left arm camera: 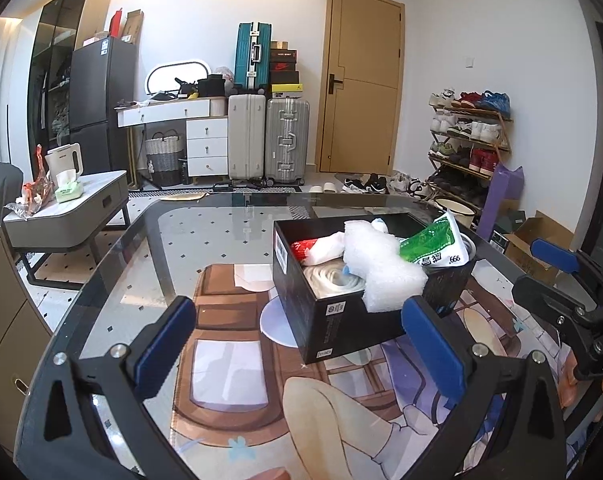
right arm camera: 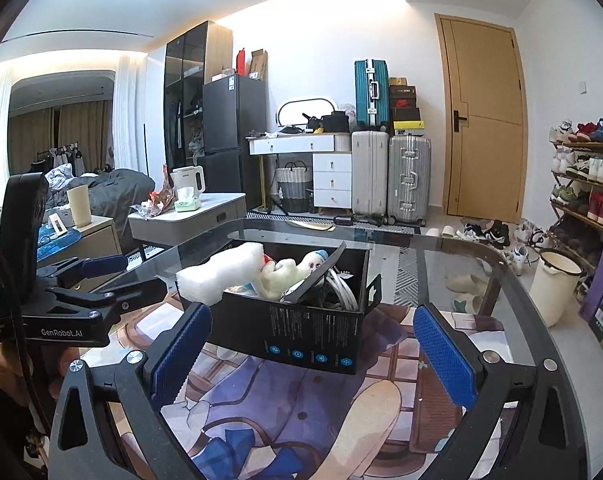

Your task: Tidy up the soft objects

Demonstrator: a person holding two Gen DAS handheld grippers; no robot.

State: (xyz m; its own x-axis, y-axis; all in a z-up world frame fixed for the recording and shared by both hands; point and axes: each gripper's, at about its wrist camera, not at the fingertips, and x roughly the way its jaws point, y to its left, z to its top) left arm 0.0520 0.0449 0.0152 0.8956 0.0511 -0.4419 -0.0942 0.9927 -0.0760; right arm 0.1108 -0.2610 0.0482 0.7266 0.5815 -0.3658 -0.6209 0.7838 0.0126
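A black box (left arm camera: pixel 341 320) stands on the illustrated mat (left arm camera: pixel 229 380) of the glass table, filled with soft items. A white foam sheet (left arm camera: pixel 385 268) hangs over its rim, beside a green packet (left arm camera: pixel 433 244), a red-and-white packet (left arm camera: pixel 313 250) and a coiled white cable (left arm camera: pixel 333 278). My left gripper (left arm camera: pixel 299 344) is open just short of the box, holding nothing. In the right wrist view the box (right arm camera: pixel 313 332) also shows the foam (right arm camera: pixel 217 276), a pale plush toy (right arm camera: pixel 285 276) and cables (right arm camera: pixel 341 288). My right gripper (right arm camera: pixel 313 354) is open and empty in front of it.
The other gripper shows at each view's edge: the right gripper (left arm camera: pixel 541 276) and the left gripper (right arm camera: pixel 129 276). A grey side table (left arm camera: pixel 73 216) with a kettle stands to the left, a shoe rack (left arm camera: pixel 469 140) to the right. Suitcases (left arm camera: pixel 285 140) and a door (left arm camera: pixel 361 80) lie beyond the table's far edge.
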